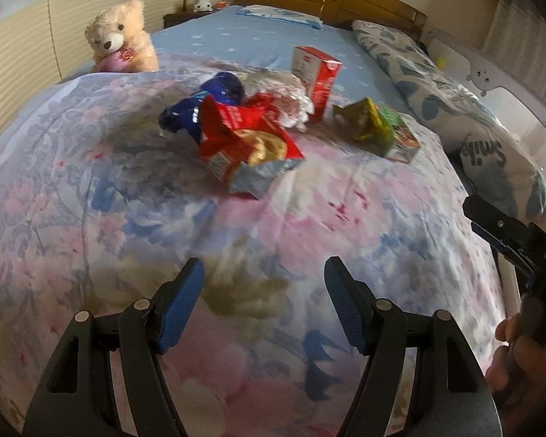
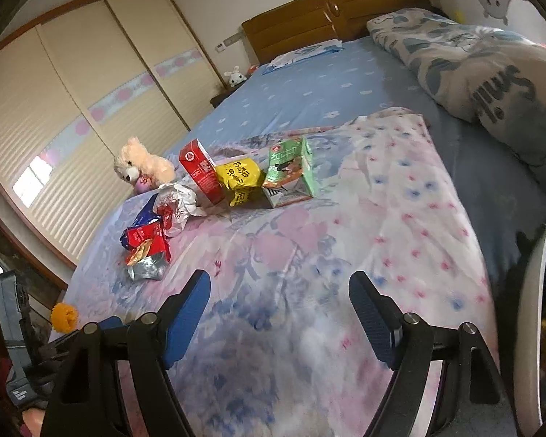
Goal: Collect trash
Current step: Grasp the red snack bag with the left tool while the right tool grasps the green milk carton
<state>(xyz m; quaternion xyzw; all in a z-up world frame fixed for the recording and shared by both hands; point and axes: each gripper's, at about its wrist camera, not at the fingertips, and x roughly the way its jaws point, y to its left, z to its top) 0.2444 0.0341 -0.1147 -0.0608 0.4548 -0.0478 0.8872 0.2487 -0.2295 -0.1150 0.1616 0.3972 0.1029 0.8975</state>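
Trash lies on a floral quilt [image 1: 309, 240] on the bed. A red snack bag [image 1: 244, 142] with a silver lining lies nearest, also in the right wrist view [image 2: 147, 251]. Behind it are a blue wrapper [image 1: 207, 102], a crumpled white wrapper [image 1: 291, 98], an upright red carton [image 1: 318, 80], a yellow-green bag [image 1: 364, 120] and a green carton [image 1: 400, 134]. My left gripper [image 1: 264, 276] is open and empty, hovering over the quilt short of the red bag. My right gripper [image 2: 280, 291] is open and empty over the quilt, apart from the trash.
A cream teddy bear [image 1: 122, 40] sits at the quilt's far left. A folded patterned duvet [image 1: 455, 98] lies along the right side of the bed. A wardrobe [image 2: 72, 109] stands to the left. An orange ball [image 2: 64, 317] lies at the quilt's left edge.
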